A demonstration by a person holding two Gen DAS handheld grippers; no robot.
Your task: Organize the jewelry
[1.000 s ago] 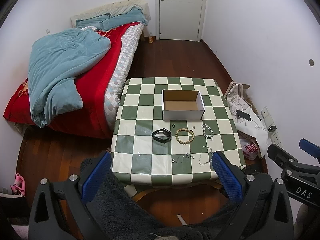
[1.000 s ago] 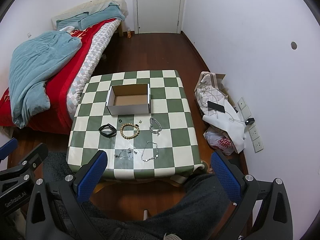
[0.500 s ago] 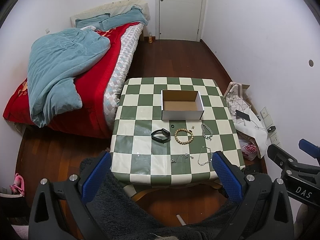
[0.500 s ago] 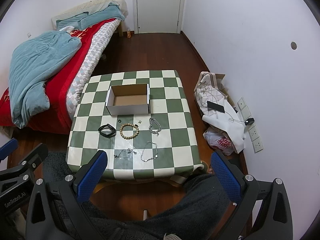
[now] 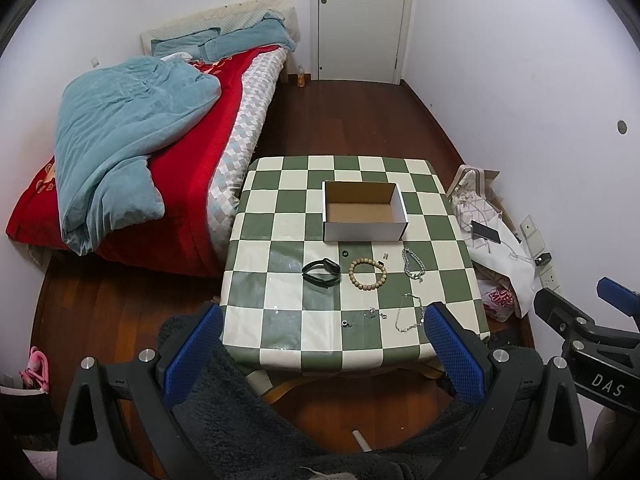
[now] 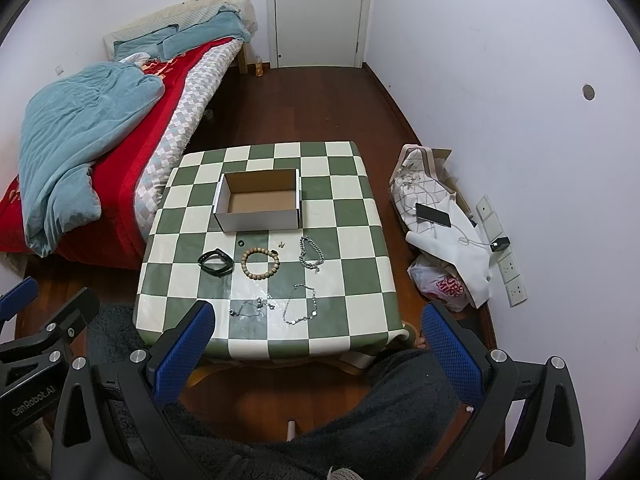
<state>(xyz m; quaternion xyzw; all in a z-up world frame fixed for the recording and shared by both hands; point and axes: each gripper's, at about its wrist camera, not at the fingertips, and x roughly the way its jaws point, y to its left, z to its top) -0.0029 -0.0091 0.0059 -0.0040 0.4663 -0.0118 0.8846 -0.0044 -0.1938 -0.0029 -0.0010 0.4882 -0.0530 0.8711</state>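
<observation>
I am holding my left gripper [image 5: 322, 346] and my right gripper [image 6: 318, 344] back from the near edge of the table [image 6: 360, 292], high over my lap, and both sets of jaws are standing wide with nothing between them. My blue pads [image 5: 192, 358] are framing the near table edge in each view.

Nearest on the checkered cloth, a thin tangled chain [image 6: 252, 307] is lying left of a silver disc chain [image 6: 301, 308], the two close but apart. Farther in, a row is running left to right: a black band [image 6: 216, 263], a wooden bead bracelet [image 6: 260, 264] just beside it, and a heavier silver link chain [image 6: 311, 256] to the right. Just beyond that row a small black ring [image 6: 241, 243] and a tiny pair of studs [image 6: 281, 245] are sitting near the box front.

The open white box [image 6: 258, 218] is standing past the jewelry at the table's middle, its brown floor showing bare.

Right of the table, against the wall, bags [image 6: 440, 216] are lying on the floor with a phone [image 6: 433, 214] on top. To the far left a bed [image 5: 192, 160] is carrying a teal blanket [image 5: 120, 140], and a white door [image 5: 362, 20] is closing off the far wall.
</observation>
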